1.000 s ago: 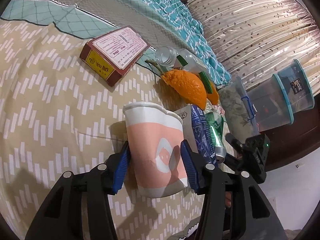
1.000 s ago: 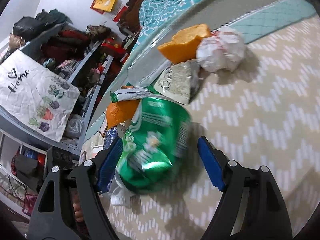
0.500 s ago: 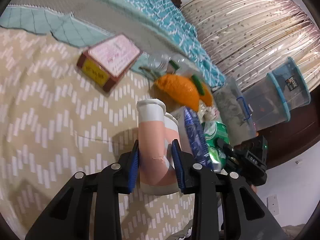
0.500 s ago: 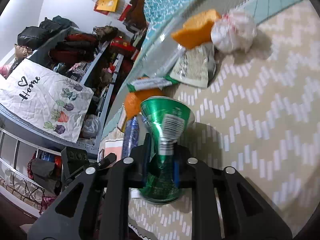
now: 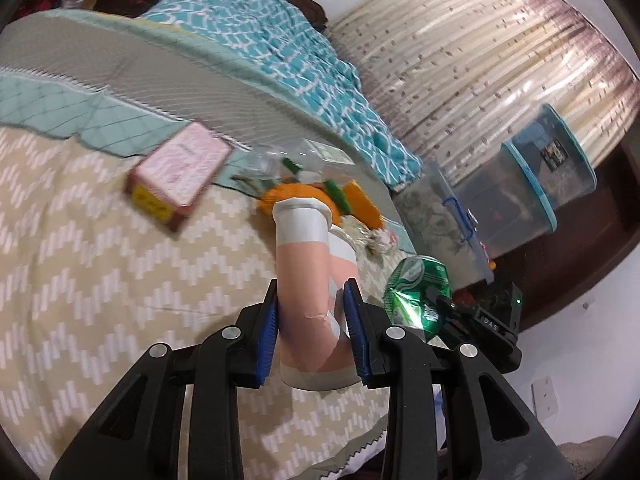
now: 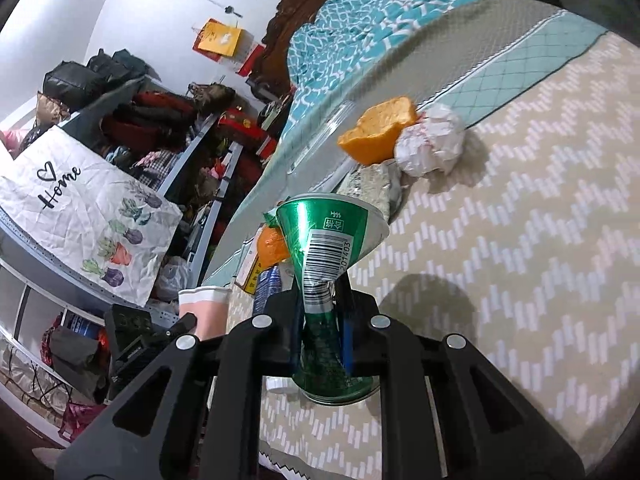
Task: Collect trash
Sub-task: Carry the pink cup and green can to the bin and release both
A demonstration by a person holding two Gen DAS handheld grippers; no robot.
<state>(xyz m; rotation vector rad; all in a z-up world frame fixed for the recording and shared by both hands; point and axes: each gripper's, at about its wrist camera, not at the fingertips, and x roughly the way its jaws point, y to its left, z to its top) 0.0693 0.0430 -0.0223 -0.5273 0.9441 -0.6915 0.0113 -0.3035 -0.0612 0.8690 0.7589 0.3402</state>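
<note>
Left wrist view has the left gripper (image 5: 311, 322) pinching a squashed paper cup (image 5: 308, 280) above the bedspread (image 5: 120, 300), right gripper (image 6: 322, 330) clamping a crushed green can (image 6: 326, 280); both likely need a bin next.

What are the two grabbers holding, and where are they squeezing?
The left gripper squeezes a pink paper cup around its lower half. The right gripper pinches a green can at its crushed middle.

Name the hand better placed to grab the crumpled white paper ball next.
Neither is free: the left gripper is shut on the paper cup, the right gripper on the crushed green can. Once emptied, right: the paper ball shows clearly only in its view.
</note>
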